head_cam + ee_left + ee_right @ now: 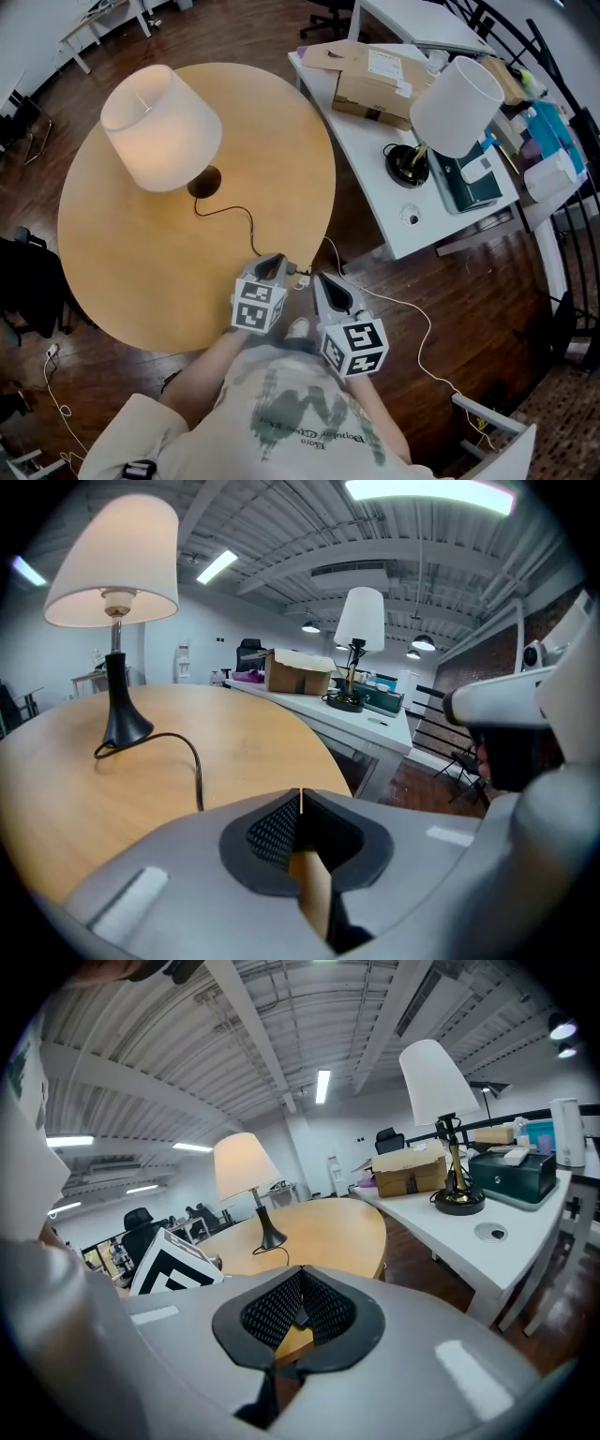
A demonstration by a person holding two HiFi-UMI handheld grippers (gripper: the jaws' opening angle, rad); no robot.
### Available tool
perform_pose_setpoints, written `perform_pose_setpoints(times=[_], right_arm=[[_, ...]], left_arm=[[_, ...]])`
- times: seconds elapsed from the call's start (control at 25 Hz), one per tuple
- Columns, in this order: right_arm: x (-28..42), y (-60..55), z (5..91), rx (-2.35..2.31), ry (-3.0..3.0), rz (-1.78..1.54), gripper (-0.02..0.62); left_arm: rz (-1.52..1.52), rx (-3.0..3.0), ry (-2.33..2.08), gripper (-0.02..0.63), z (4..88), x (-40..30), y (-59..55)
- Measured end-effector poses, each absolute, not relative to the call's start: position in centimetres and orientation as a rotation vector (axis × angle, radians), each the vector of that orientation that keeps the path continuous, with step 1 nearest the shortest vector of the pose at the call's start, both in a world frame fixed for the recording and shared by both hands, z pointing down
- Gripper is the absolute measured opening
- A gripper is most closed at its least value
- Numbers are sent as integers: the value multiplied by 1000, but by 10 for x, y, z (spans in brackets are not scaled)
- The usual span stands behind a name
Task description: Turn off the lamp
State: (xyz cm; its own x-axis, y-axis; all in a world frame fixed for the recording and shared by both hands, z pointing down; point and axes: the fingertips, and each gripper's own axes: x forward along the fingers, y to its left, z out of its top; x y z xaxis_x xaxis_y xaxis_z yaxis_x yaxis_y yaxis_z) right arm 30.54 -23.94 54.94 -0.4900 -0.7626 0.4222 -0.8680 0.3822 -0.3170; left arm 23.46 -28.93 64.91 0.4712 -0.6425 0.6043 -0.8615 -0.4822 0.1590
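The table lamp (pixel 159 127) with a cream shade stands lit on the round wooden table (pixel 141 272); its shade glows in the left gripper view (pixel 112 564) and the right gripper view (pixel 246 1168). Its black cord (pixel 239 214) runs toward the near edge and goes out of sight under my left gripper (pixel 277 260). That gripper (pixel 300 794) is shut, tips touching, with nothing visible between them. Beside it at the table's edge, my right gripper (pixel 316 278) is also shut (pixel 301 1274). A small switch-like piece (pixel 298 278) lies between the two gripper tips.
A white desk (pixel 375 178) at the right carries a second, unlit lamp (pixel 457 103), a cardboard box (pixel 375 80) and a dark green case (pixel 469 178). A white cable (pixel 417 328) trails over the wooden floor. Dark chairs (pixel 23 281) stand at the left.
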Motion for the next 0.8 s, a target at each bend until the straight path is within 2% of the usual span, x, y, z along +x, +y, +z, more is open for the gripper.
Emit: perform_pose_setpoints(times=[0.24,0.36,0.8], right_arm=[[307,-241,549,1458,-2435,757,0],[303,-240,551,1446,-2439,763,0],[296,-239,552,1425,-2439,746,0]], left_arm=[[580,2206,-1291,7,640,218,-287],[577,2194,-1264,57,642,216,-283],[573,2187,-1217,86,644,224,-284]])
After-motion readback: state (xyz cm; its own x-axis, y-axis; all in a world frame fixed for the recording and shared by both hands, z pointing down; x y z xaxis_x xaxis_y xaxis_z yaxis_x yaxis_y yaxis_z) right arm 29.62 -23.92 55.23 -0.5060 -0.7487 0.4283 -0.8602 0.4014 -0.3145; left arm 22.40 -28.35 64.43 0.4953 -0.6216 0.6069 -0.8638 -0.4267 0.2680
